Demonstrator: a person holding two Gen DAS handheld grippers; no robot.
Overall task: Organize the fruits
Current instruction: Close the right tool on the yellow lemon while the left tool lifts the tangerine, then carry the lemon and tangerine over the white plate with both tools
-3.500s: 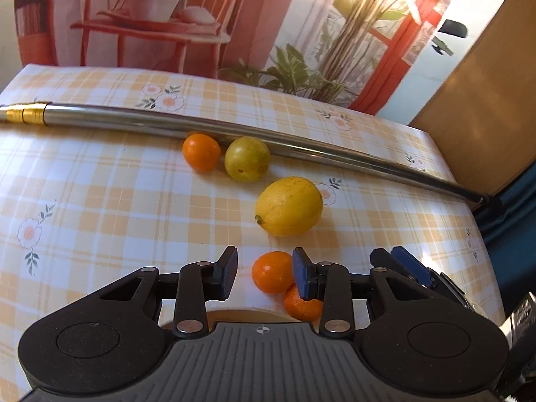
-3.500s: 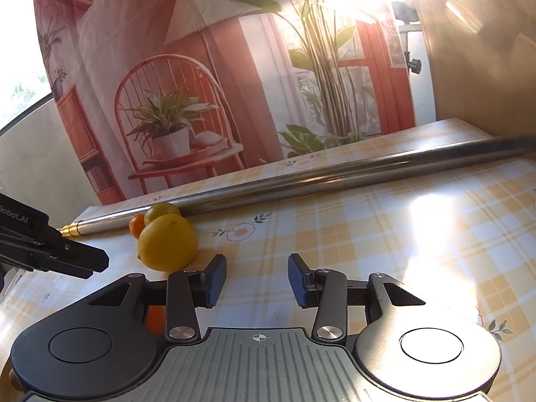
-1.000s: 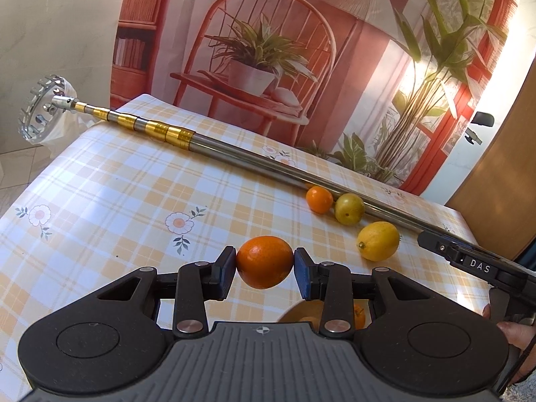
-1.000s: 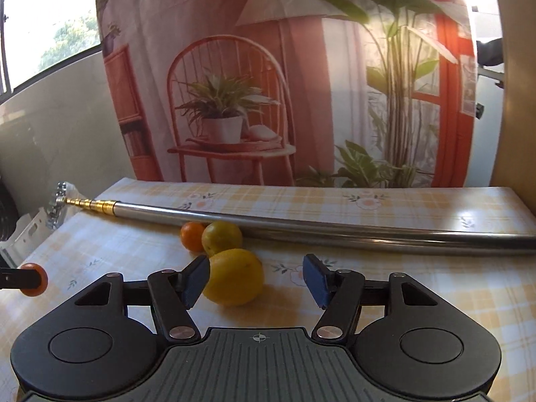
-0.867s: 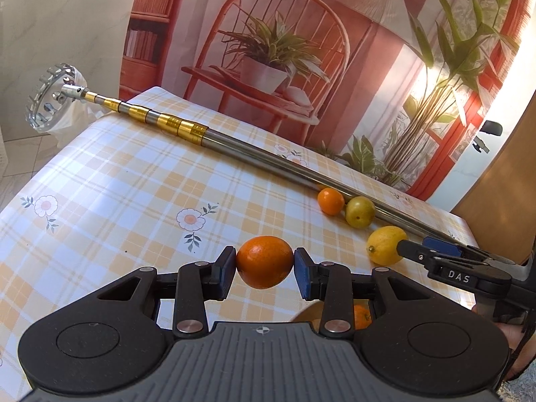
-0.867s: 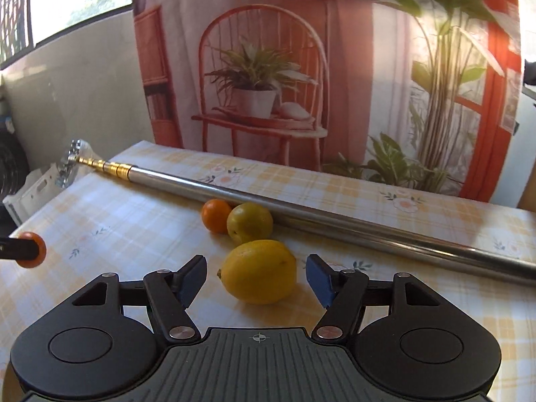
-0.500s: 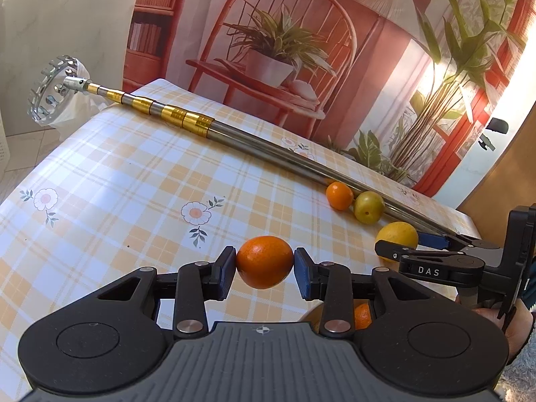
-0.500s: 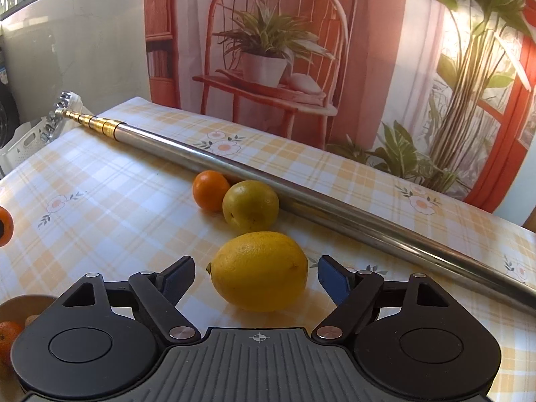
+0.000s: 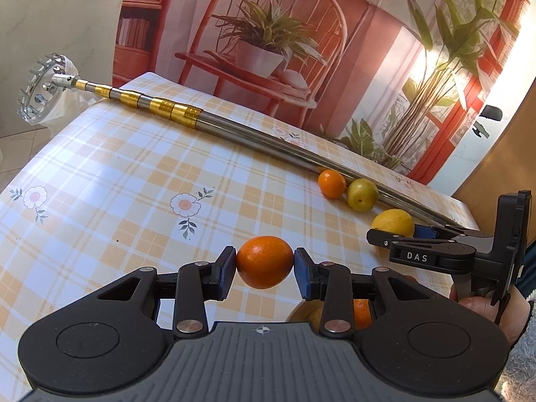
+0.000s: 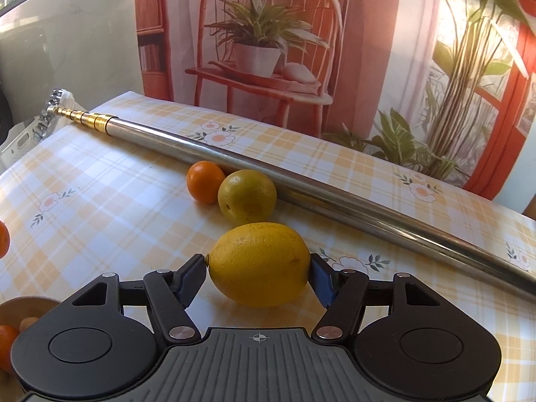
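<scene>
At frame centre, the left tool (image 9: 265, 263) clamps an orange (image 9: 265, 262) above the counter (image 9: 117, 184); the right tool (image 10: 258, 276), spread wide, straddles a lemon (image 10: 259, 263), apparently touching it.

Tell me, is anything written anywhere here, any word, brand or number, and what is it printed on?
"DAS": white letters on the side of the black right gripper, seen in the left wrist view.
Nothing else reads. The books on the printed backdrop's shelf are too blurred, and the yellow lemon, the orange held in the left gripper and the checked flowered tablecloth show no lettering.
</scene>
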